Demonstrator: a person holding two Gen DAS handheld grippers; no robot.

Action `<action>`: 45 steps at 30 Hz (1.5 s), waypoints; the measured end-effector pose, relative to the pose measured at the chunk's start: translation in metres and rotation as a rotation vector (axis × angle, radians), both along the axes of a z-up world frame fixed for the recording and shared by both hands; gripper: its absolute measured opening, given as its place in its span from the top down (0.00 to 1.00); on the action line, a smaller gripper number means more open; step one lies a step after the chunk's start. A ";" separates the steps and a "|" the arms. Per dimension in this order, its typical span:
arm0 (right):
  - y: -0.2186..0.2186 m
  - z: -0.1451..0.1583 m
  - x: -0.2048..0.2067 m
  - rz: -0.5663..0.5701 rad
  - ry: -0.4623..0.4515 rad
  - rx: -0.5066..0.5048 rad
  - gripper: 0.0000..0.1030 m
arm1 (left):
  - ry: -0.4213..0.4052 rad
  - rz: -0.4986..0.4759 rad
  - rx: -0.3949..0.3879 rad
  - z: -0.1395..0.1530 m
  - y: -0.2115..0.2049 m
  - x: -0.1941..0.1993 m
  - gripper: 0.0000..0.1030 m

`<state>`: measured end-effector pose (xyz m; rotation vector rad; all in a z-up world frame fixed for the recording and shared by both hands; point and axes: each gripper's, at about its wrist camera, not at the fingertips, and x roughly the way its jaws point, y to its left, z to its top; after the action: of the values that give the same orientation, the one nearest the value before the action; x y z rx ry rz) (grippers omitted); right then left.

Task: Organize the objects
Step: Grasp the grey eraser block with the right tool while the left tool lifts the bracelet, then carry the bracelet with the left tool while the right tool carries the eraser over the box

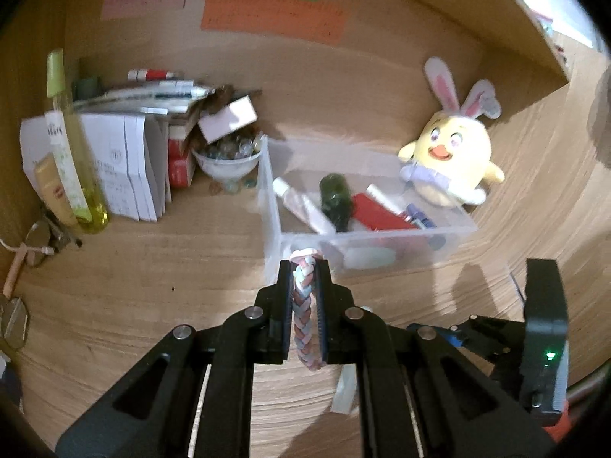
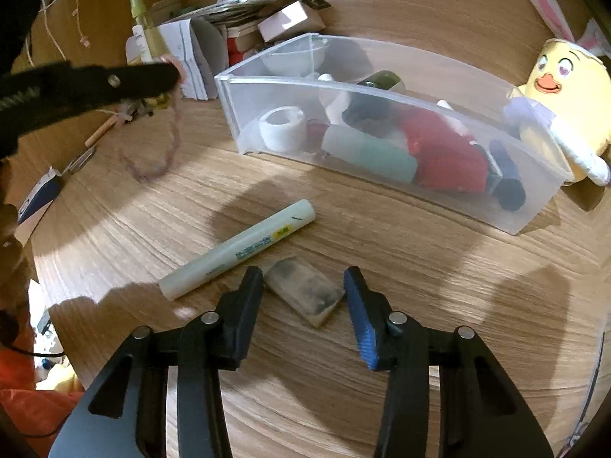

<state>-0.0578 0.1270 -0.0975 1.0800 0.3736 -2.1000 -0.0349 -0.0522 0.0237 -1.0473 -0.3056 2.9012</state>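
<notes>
My left gripper (image 1: 303, 267) is shut on a braided pink, blue and white bracelet (image 1: 303, 324), held just in front of the clear plastic bin (image 1: 273, 206). In the right wrist view the left gripper (image 2: 168, 76) holds the bracelet (image 2: 168, 152) hanging, blurred, left of the bin (image 2: 382, 87). The bin holds a red item, a dark green bottle, tubes and a white roll. My right gripper (image 2: 303, 282) is open just above a dirty eraser (image 2: 305, 290) on the wooden desk. A pale green marker (image 2: 236, 248) lies to the eraser's left.
A yellow chick plush with bunny ears (image 1: 450, 152) stands right of the bin. At the back left are stacked papers and boxes (image 1: 126, 160), a white bowl (image 1: 225, 164) and a yellow-green spray bottle (image 1: 72, 152). Keys and small items lie at the left edge.
</notes>
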 end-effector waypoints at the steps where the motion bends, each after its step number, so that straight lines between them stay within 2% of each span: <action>1: 0.002 0.001 0.000 -0.002 0.000 -0.008 0.61 | 0.008 -0.001 -0.001 0.003 0.000 0.001 0.90; 12: 0.037 0.044 -0.016 -0.112 0.087 -0.101 0.61 | 0.081 -0.027 -0.012 0.030 0.016 -0.008 0.90; 26: 0.072 0.107 -0.040 -0.211 0.238 -0.205 0.60 | 0.115 -0.035 -0.017 0.044 0.030 -0.032 0.90; 34: 0.071 0.122 -0.060 -0.218 0.275 -0.233 0.60 | 0.135 -0.023 -0.037 0.050 0.033 -0.048 0.90; 45: 0.067 0.133 -0.087 -0.253 0.327 -0.213 0.60 | 0.103 0.005 -0.046 0.039 0.026 -0.081 0.90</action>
<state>-0.1446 0.1938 0.0357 0.6882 0.1661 -2.4849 -0.1154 -0.0260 0.0622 -0.9005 -0.2393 2.9669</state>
